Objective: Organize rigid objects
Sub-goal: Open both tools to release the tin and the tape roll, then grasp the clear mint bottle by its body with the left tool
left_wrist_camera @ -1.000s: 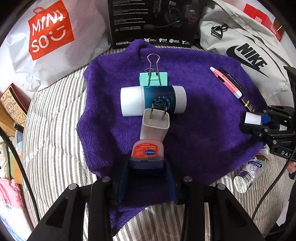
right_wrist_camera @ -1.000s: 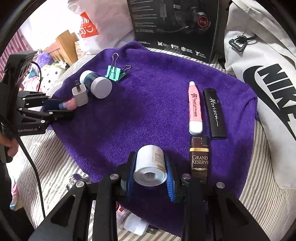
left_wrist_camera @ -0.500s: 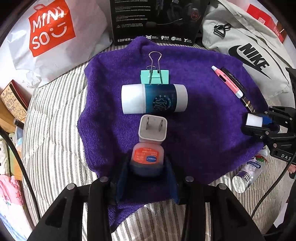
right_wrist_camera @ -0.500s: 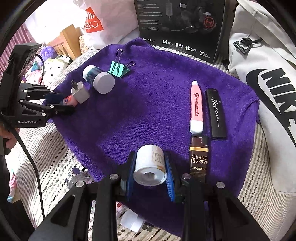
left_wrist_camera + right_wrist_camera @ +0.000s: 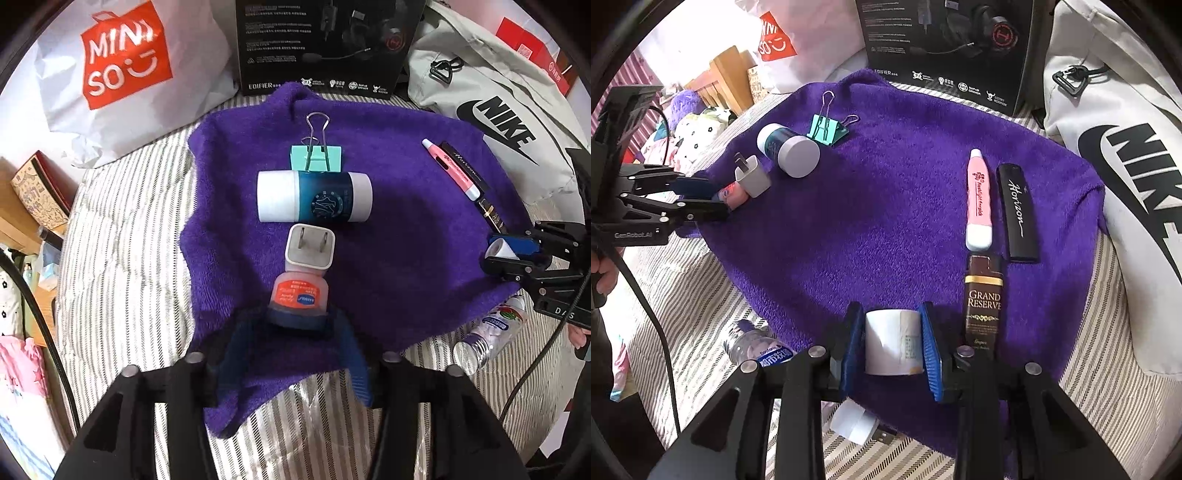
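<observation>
Two blue fingers of the left gripper (image 5: 297, 325) stand spread around a small orange-labelled jar (image 5: 300, 294) at the purple towel's (image 5: 406, 258) near edge, on striped bedding (image 5: 122, 258). Right view: the right gripper (image 5: 892, 341) clamps a white cylinder (image 5: 892, 341) at the towel's near edge; an Edifier headset box (image 5: 945, 48) and Nike bag (image 5: 1115, 147) border it.

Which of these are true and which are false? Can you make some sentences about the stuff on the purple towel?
1. The mint-green metal binder clip lies on the fuzzy purple towel. True.
2. The right gripper is empty. False: its jaws hold a white paper-labelled cylinder.
3. The white two-prong plug adapter touches the small orange-labelled jar. True.
4. The pink plastic pen stands upright. False: it lies flat beside the black Horizon stick.
</observation>
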Motion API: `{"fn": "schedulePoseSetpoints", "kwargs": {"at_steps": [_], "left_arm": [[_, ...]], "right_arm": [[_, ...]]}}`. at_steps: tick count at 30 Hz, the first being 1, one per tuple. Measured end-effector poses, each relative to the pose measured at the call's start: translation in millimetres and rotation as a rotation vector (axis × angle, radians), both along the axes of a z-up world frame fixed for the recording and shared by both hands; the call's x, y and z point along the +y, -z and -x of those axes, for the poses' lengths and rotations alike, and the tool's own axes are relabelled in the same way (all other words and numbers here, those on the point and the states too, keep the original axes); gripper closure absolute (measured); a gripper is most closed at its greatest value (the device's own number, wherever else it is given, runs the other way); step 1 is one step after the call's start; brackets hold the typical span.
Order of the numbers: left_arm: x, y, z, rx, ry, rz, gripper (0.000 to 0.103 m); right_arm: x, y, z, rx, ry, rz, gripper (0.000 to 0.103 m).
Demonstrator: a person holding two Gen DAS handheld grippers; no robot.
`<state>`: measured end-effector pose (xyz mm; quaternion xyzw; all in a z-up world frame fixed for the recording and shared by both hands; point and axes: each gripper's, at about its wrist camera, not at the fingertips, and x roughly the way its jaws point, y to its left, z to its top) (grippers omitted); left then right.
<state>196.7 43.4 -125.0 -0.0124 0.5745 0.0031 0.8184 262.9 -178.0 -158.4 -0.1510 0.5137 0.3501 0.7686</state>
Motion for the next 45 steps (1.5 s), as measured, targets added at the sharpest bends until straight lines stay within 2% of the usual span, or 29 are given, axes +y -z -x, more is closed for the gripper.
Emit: {"fn": "schedulePoseSetpoints", "kwargs": {"at_steps": [4,7,11,15,18,21,25,36,39,42,44,45], "left_arm": [[1.2,-7.5,9.0,-0.018,-0.012,0.009,0.050],[0.1,-15.2,20.3,-0.043,-0.012,0.014,0.044],[-5.1,-26.9,36.6,-0.077,-0.003,0.024,0.044],[-18.8,-45.9,56.8,-0.137,0.039,0.070,0.044],[-41.4,-51.1,64.6,-0.158,0.102,0.070,0.044],[-67.9,-43.6,63.4,-0.151,0.154,0.055,0.044],[-94.1,-21.1,59.3,-0.121,0.232,0.090,0.044],[-136.4,13.5,51.0,-0.086,0.413,-0.053,0.044],[-147.5,17.9,50.4,-0.080,0.483,-0.060,0.044],[-155.0,19.1,54.4,-0.084,0.529,-0.065,0.055],[-154.1,17.6,58.0,-0.071,0.535,-0.041,0.071],[-152.9,17.0,60.4,-0.068,0.530,-0.030,0.074]], "right_arm": [[-5.1,-2.2,-0.5,0.004,0.036,0.014,0.065],[-11.3,-6.1,1.8,-0.002,0.058,0.006,0.064],[-21.4,-14.6,6.4,-0.019,0.102,-0.009,0.063],[-37.1,-28.5,14.6,-0.027,0.160,-0.056,0.063],[-53.6,-42.1,28.2,-0.047,0.215,-0.105,0.061],[-71.2,-49.8,40.3,-0.047,0.262,-0.149,0.057],[-100.9,-53.0,60.9,-0.033,0.313,-0.192,0.057],[-159.9,-22.1,105.6,0.037,0.429,-0.185,0.056],[-166.6,-13.0,107.5,0.060,0.447,-0.187,0.056],[-166.8,-7.3,106.6,0.073,0.446,-0.188,0.056],[-164.3,-5.4,106.1,0.079,0.439,-0.187,0.056],[-162.8,-4.9,105.9,0.081,0.434,-0.188,0.056]]}}
